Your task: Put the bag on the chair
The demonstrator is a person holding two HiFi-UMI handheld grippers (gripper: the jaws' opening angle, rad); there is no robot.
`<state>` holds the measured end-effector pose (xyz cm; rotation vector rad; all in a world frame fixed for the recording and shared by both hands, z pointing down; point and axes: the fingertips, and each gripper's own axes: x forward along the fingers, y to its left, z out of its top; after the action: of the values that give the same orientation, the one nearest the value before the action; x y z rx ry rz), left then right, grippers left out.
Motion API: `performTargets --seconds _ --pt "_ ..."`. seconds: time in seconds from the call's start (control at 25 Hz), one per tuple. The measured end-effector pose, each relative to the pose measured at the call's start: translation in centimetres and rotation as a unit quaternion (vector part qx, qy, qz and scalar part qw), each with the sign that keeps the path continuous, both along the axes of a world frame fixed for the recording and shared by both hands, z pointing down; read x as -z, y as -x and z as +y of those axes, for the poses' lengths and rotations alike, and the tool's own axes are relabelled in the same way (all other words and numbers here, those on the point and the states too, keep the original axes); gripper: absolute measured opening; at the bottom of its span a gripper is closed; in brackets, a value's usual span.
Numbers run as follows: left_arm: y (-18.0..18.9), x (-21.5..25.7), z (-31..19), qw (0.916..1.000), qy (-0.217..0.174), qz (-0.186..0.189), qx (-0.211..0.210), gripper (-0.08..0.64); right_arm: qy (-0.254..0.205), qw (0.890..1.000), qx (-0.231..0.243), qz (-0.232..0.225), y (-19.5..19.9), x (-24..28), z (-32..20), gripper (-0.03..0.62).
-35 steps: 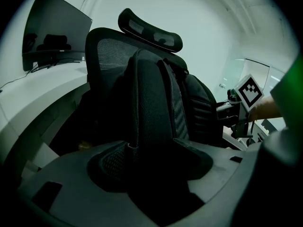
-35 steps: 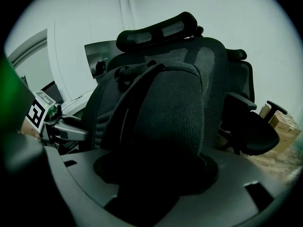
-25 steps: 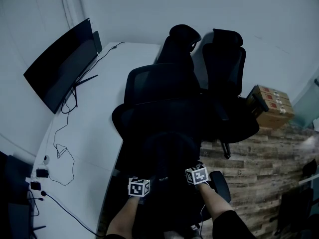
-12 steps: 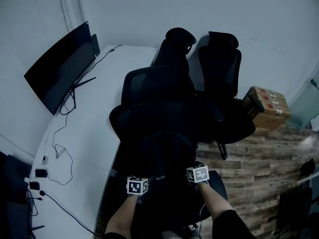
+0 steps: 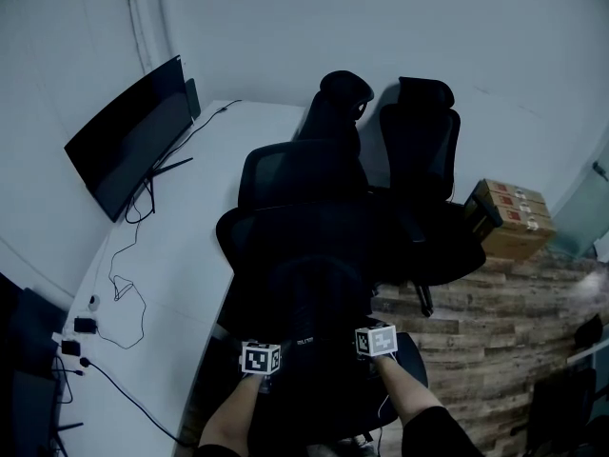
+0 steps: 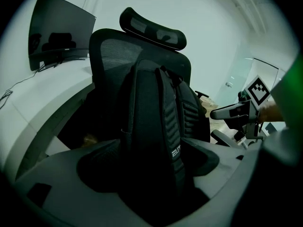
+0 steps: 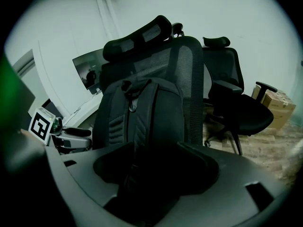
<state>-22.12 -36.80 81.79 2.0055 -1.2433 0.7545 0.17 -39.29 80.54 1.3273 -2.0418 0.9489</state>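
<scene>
A black backpack [image 5: 309, 293] stands upright on the seat of the near black office chair [image 5: 295, 169], leaning on its backrest. My left gripper [image 5: 276, 336] is at the backpack's lower left. In the left gripper view the backpack [image 6: 151, 108] fills the middle, and the left gripper [image 6: 151, 167] has its jaws wide. They have just been opening, with a shoulder strap [image 6: 173, 141] loose between them. My right gripper [image 5: 360, 319] is at the backpack's lower right. In the right gripper view the right gripper [image 7: 156, 167] is also open, astride a strap [image 7: 139, 141] of the backpack [image 7: 142, 112].
A second black chair [image 5: 423, 160] stands behind and to the right of the first. A white desk [image 5: 181, 255] curves along the left with a dark monitor [image 5: 133, 136] and cables [image 5: 119, 288]. A cardboard box [image 5: 514, 217] sits on the wood-pattern floor [image 5: 476, 322] at the right.
Both grippers have eased back a little from the backpack, the right one more. The backpack stays put on the seat. The head view has shifted slightly.
</scene>
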Motion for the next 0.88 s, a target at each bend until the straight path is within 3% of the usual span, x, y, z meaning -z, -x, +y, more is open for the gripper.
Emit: performTargets --seconds 0.24,0.4,0.48,0.56,0.64,0.88 --pt "0.2 3.1 1.7 0.9994 -0.019 0.002 0.03 0.391 -0.023 0.999 -0.008 -0.023 0.1 2.5 1.7 0.252" --pt "-0.6 5.2 3.5 0.999 -0.026 0.008 0.036 0.385 -0.035 0.998 0.011 -0.044 0.8 3.9 3.6 0.249" --pt "-0.8 6.3 4.4 0.9984 -0.038 0.003 0.042 0.322 -0.038 0.998 0.018 -0.052 1.0 4.5 4.7 0.242" --pt "-1.1 7.5 5.1 0.9971 -0.054 -0.002 0.054 0.226 -0.051 0.997 0.024 -0.047 0.6 5.5 5.6 0.177" --pt "-1.6 8.7 5.9 0.9956 -0.07 -0.004 0.063 0.196 -0.072 0.996 0.036 -0.034 0.1 6.6 6.5 0.115" --pt "-3.5 12.5 8.5 0.9896 -0.118 -0.013 0.081 0.068 -0.121 0.989 0.073 -0.053 0.0 10.4 9.2 0.077"
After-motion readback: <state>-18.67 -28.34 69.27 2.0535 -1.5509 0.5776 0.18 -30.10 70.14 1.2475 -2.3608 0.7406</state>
